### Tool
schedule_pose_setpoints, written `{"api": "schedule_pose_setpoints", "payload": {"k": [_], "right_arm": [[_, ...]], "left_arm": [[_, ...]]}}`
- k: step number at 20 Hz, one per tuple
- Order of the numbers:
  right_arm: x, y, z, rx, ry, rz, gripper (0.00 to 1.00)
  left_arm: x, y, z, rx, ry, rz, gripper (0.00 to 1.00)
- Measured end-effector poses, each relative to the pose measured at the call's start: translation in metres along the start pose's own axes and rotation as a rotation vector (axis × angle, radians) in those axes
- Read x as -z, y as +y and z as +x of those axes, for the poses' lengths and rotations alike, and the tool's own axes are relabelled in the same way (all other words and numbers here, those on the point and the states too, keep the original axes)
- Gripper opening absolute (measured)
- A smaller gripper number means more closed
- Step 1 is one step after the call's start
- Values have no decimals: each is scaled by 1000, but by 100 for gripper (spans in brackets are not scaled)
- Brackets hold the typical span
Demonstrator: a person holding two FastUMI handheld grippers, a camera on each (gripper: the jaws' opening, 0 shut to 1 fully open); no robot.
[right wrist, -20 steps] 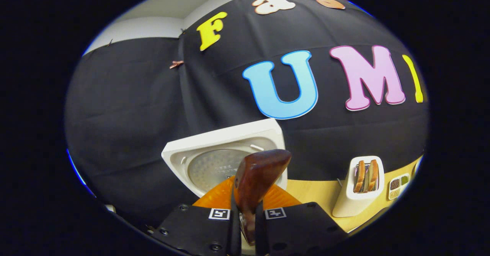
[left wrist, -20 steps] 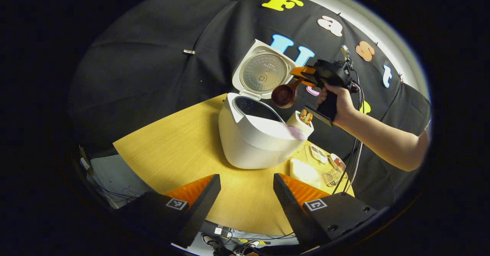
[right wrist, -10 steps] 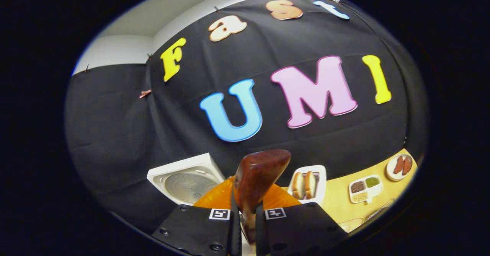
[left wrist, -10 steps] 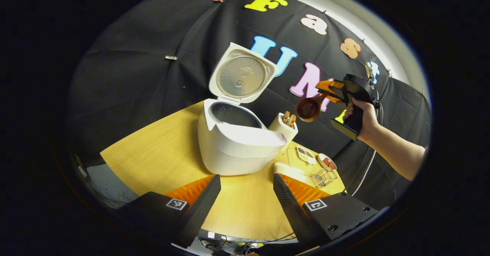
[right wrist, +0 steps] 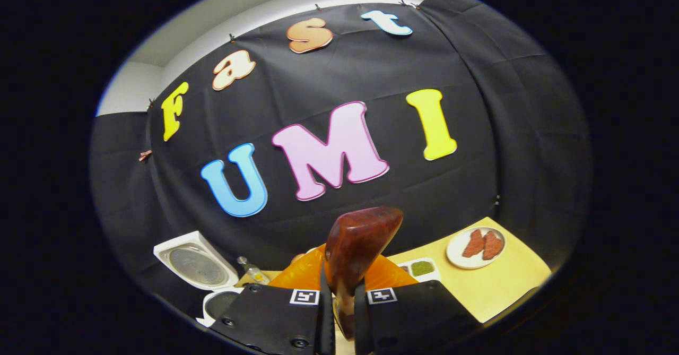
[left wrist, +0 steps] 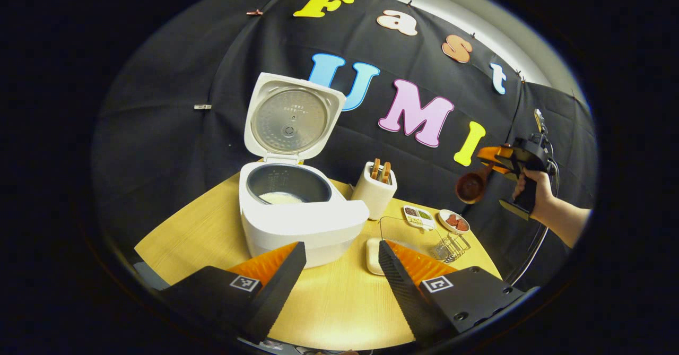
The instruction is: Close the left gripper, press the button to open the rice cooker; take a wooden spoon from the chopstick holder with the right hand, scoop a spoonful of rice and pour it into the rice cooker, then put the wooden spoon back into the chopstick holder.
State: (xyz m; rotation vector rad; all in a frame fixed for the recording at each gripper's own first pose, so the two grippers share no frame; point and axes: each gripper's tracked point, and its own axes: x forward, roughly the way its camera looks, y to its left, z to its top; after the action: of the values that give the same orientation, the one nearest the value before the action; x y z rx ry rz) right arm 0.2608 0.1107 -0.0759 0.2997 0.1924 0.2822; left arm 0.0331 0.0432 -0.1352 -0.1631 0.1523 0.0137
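The white rice cooker (left wrist: 297, 222) stands open on the wooden table, its lid (left wrist: 289, 116) upright, with white rice (left wrist: 280, 198) low in the dark pot. My left gripper (left wrist: 339, 246) hangs open in front of it, holding nothing. To the cooker's right stands a white holder (left wrist: 374, 189) with brown pieces in its top. Far right, above the table's edge, a hand holds my right gripper (left wrist: 490, 158), shut on the handle of a wooden spoon (left wrist: 470, 186). In the right gripper view the spoon (right wrist: 360, 238) rises from between the shut fingers of my right gripper (right wrist: 339, 286), and the cooker lid (right wrist: 196, 265) sits low left.
A divided dish (left wrist: 418, 214) and a plate of red-brown pieces (left wrist: 453, 221) lie at the table's right. A wire rack (left wrist: 448, 246) and a white tub (left wrist: 371, 249) sit near my left gripper's right finger. The plate (right wrist: 475, 244) lies on the table (right wrist: 504, 286).
The right gripper has carried the spoon from above the cooker's pot off to the right, past the holder. The left gripper view has swung, so rice now shows in the pot.
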Motion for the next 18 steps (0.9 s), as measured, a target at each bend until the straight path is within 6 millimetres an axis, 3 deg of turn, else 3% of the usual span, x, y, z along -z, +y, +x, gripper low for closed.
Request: {"api": "schedule_pose_setpoints", "payload": {"k": [6, 7, 8, 11, 18], "right_arm": [[29, -101, 9, 94, 89, 32, 18], [36, -111, 13, 102, 108, 43, 13], [44, -119, 15, 105, 125, 54, 18], [78, -140, 25, 104, 194, 50, 18], [153, -165, 40, 56, 353, 66, 18]], "left_arm": [[-9, -22, 13, -88, -14, 41, 95], [-12, -27, 16, -102, -15, 37, 95], [-11, -32, 20, -109, -11, 25, 95], [-12, -47, 27, -140, -2, -2, 95], [-18, -72, 31, -238, -21, 26, 95]]}}
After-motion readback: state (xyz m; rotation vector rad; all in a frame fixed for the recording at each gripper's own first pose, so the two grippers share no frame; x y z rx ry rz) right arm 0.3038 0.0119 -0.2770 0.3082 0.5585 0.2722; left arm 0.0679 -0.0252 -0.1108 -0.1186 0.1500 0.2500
